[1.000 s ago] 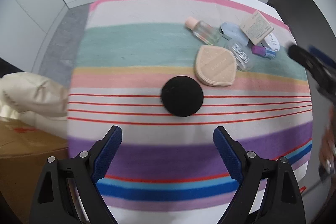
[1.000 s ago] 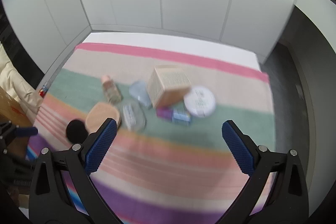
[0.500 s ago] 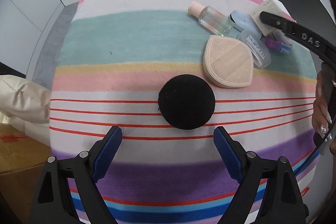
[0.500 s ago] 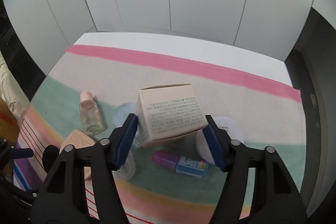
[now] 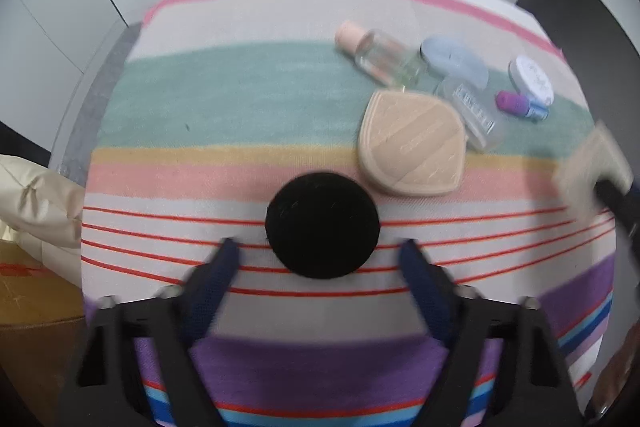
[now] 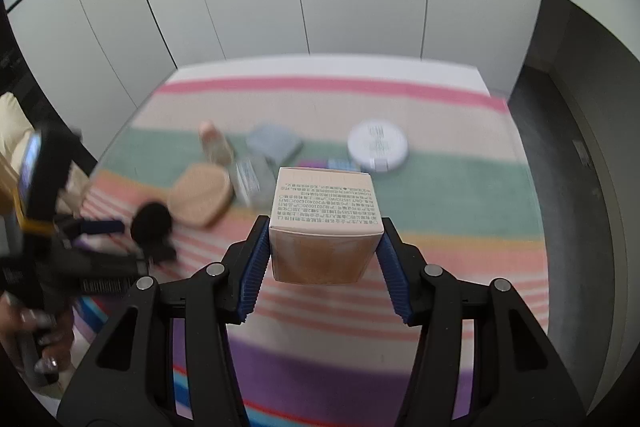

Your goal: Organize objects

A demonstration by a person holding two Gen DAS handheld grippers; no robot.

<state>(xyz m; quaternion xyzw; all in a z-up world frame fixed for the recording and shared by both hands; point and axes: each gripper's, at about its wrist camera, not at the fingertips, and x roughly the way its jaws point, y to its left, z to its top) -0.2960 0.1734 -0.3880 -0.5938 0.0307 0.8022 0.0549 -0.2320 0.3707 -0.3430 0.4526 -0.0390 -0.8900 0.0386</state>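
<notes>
Striped cloth (image 6: 460, 195) below, right claw (image 6: 324, 247) clamps upright box (image 6: 325, 223); left claw (image 5: 320, 259) closing.

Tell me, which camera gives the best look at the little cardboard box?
The right wrist view: the box sits sharp and centred, clamped between the right tongs, its printed top readable. The left wrist view shows only a blurred tan corner of it at the right edge.

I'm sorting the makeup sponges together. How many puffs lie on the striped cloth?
2: a black round puff between the closing left gripper's jaws, untouched, and a beige teardrop puff beside it. None seem hidden.
</notes>
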